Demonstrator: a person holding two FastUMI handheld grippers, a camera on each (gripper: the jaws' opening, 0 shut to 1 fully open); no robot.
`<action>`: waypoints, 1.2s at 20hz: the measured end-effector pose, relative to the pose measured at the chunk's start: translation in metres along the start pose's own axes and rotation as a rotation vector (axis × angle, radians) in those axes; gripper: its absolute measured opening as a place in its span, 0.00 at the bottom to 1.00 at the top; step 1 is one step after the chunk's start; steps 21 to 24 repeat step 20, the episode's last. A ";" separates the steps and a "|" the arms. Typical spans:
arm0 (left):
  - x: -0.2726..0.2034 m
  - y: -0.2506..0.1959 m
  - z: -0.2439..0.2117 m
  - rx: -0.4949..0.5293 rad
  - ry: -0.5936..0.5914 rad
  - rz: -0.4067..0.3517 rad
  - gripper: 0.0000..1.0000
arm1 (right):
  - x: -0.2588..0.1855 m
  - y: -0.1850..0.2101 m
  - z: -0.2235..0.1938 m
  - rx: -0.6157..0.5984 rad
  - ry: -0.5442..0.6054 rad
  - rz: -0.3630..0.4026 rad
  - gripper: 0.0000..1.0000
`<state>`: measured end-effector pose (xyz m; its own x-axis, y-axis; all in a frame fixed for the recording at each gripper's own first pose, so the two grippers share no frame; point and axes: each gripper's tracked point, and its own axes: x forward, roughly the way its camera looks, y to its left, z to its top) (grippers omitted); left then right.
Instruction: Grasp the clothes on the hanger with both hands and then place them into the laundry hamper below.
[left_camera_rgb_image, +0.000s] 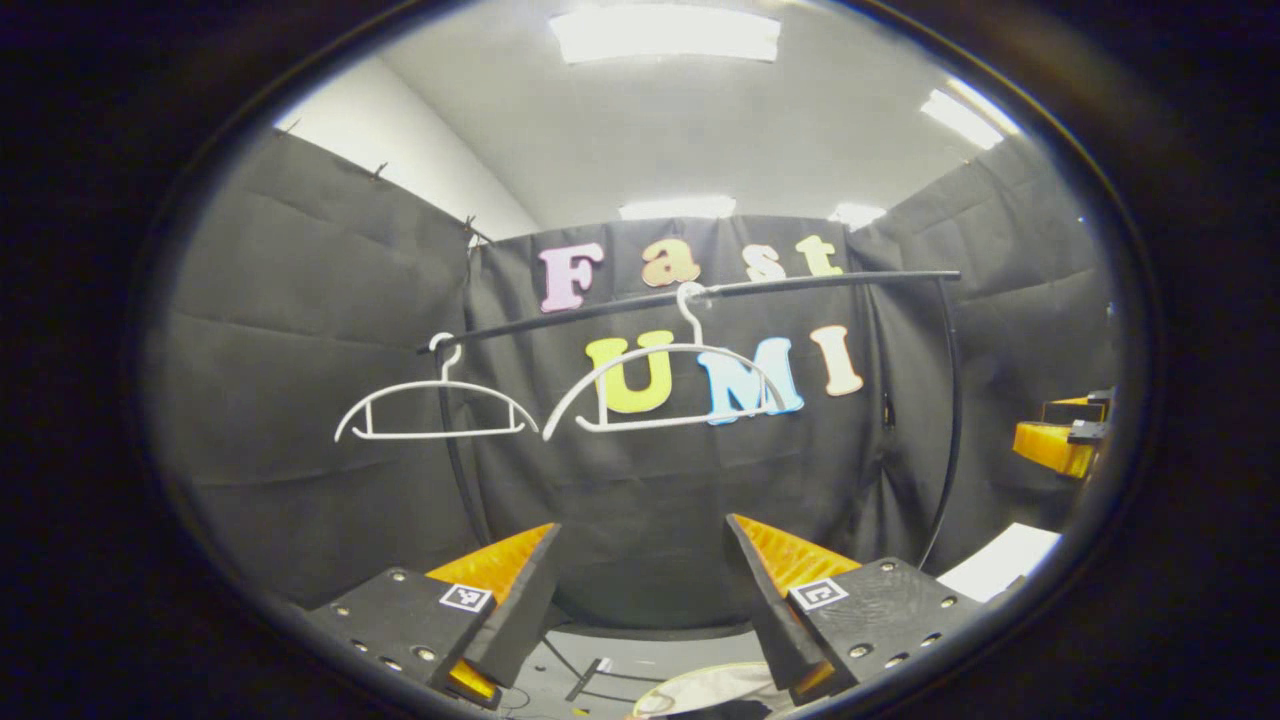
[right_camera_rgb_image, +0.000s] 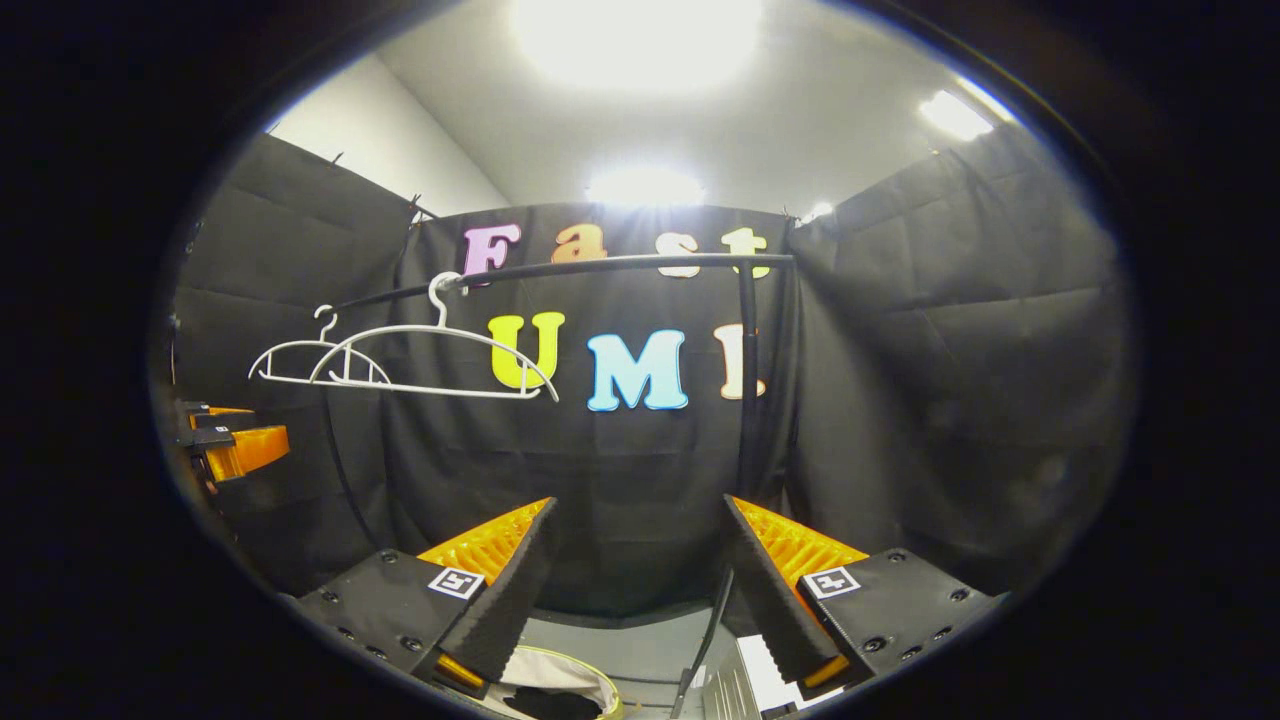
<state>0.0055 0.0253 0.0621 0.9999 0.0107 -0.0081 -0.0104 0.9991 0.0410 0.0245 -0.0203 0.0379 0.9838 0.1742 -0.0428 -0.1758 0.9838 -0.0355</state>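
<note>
The laundry hamper (left_camera_rgb_image: 700, 692) shows at about 6 o'clock in the left gripper view as a pale rounded rim, low between the fingers of the left tool (left_camera_rgb_image: 640, 600), with something dark lying inside it; in the right gripper view the same rim (right_camera_rgb_image: 560, 690) sits at about 7 o'clock, just under the left finger of the right tool (right_camera_rgb_image: 640, 600). Both tools are released, their fingers spread wide apart with nothing between them, pointed toward the back of the booth. A dark rail (left_camera_rgb_image: 700, 293) crosses the left gripper view from 9 o'clock up toward 2 o'clock, and two bare white hangers hook over it: the smaller hanger (left_camera_rgb_image: 436, 410) at 9 o'clock and the larger hanger (left_camera_rgb_image: 672, 390) near the centre, apart from each other, with no garment on either. In the right gripper view the rail (right_camera_rgb_image: 600, 265) runs across the upper middle, and the two hangers (right_camera_rgb_image: 400, 355) overlap at 10 o'clock. The other tool (left_camera_rgb_image: 1060, 440) appears at 3 o'clock in the left gripper view, and at 9 o'clock (right_camera_rgb_image: 235, 445) in the right gripper view.
</note>
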 end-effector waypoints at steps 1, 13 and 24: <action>-0.005 0.002 0.001 0.000 -0.001 0.006 0.93 | -0.005 -0.005 0.004 0.002 -0.018 -0.010 0.97; -0.051 0.039 -0.021 -0.052 0.021 0.072 0.92 | -0.033 -0.024 0.001 0.003 -0.033 -0.063 0.97; -0.055 0.046 -0.022 -0.055 0.006 0.092 0.93 | -0.025 -0.025 0.002 -0.019 -0.044 -0.058 1.00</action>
